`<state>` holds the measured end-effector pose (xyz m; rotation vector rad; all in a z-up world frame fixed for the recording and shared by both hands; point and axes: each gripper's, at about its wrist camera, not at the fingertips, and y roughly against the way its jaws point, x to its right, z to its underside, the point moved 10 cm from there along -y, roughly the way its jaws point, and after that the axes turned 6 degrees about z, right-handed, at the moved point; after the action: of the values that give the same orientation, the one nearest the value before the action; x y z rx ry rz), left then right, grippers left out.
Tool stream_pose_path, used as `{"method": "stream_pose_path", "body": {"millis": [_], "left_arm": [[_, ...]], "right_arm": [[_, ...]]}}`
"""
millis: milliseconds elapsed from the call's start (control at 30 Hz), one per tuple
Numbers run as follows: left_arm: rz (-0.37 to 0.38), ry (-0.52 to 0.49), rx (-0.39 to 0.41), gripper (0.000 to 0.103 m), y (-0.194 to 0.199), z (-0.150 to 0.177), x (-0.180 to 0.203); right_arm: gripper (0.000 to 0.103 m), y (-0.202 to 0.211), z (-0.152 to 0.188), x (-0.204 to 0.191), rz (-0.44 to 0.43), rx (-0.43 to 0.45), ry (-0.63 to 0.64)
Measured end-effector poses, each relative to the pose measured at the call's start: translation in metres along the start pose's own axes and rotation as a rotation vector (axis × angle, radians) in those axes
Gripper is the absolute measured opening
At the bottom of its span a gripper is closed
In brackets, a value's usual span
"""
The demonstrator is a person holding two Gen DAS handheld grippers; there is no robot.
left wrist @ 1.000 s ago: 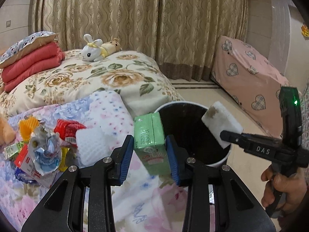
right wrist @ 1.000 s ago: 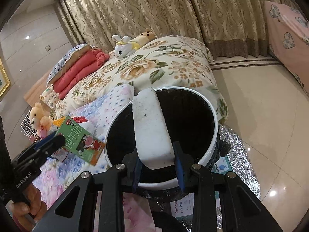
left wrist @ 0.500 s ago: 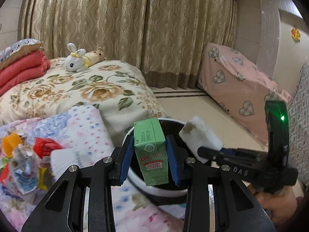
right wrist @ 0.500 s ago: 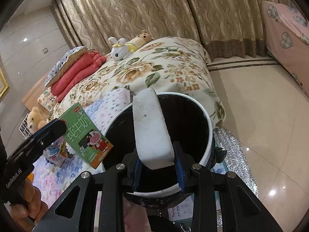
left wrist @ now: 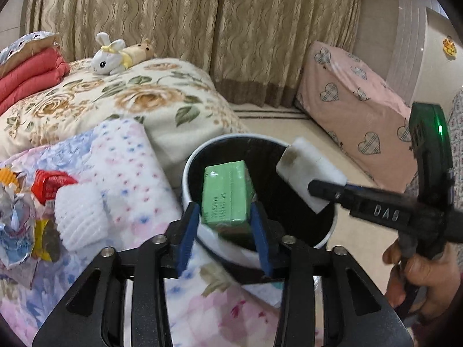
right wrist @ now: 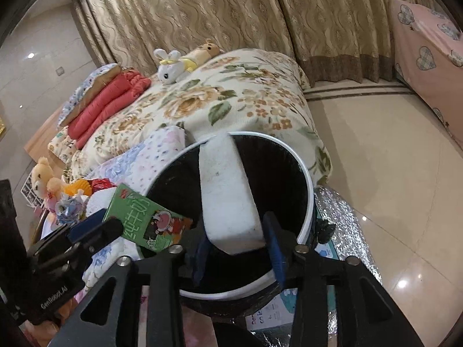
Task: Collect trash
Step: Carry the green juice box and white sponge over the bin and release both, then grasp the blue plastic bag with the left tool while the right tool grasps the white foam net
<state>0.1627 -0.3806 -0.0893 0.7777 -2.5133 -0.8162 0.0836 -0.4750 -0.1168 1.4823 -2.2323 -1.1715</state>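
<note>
Loosening grippers: boxy green carton, white foam slab, over round bin

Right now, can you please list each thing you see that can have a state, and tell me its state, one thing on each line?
Left gripper: fingers just opened, gaps beside the carton.
Green carton: tilted, released over the bin.
Right gripper: fingers just opened.
White foam block: loose between the fingers, over the bin.
Bin: upright, open, black liner inside.
Wrappers: crumpled, lying on the bedding.
</note>
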Motion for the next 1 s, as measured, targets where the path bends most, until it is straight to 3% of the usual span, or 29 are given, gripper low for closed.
{"method": "stream_pose_path", "body": {"millis": [33,67,100,333,400,567,700,867,933,1000], "left_arm": [[-0.007,-0.002,-0.002,0.051,0.002,0.003,-0.002],[-0.020,-0.004,-0.001,0.064,0.005,0.006,-0.005],[-0.031,-0.007,0.007,0.068,0.009,0.008,-0.007],[-0.069,0.036,-0.001,0.070,0.035,0.032,-0.033],[-0.088,0.078,-0.001,0.074,0.046,0.043,-0.046],[-0.143,0.171,0.007,0.077,0.077,0.072,-0.080],[-0.199,0.222,0.017,0.080,0.102,0.094,-0.109],[-0.300,0.324,0.032,0.081,0.134,0.121,-0.158],[-0.348,0.342,0.039,0.085,0.145,0.129,-0.173],[-0.402,0.342,0.037,0.095,0.155,0.135,-0.186]], "right_arm": [[0.043,0.000,0.000,0.000,-0.001,0.000,-0.006],[0.046,0.001,0.000,-0.001,-0.001,0.001,-0.008],[0.055,0.001,0.001,0.000,0.001,0.002,-0.011],[0.070,0.013,0.003,-0.015,-0.014,0.017,-0.030],[0.082,0.015,0.007,-0.024,-0.027,0.010,-0.033],[0.094,0.014,0.023,-0.059,-0.030,-0.050,-0.023],[0.096,0.014,0.039,-0.089,-0.095,-0.093,-0.044],[0.097,0.013,0.054,-0.129,-0.097,-0.047,0.108],[0.097,0.009,0.061,-0.142,-0.072,-0.031,0.163],[0.096,0.009,0.067,-0.155,-0.107,0.001,0.165]]}}
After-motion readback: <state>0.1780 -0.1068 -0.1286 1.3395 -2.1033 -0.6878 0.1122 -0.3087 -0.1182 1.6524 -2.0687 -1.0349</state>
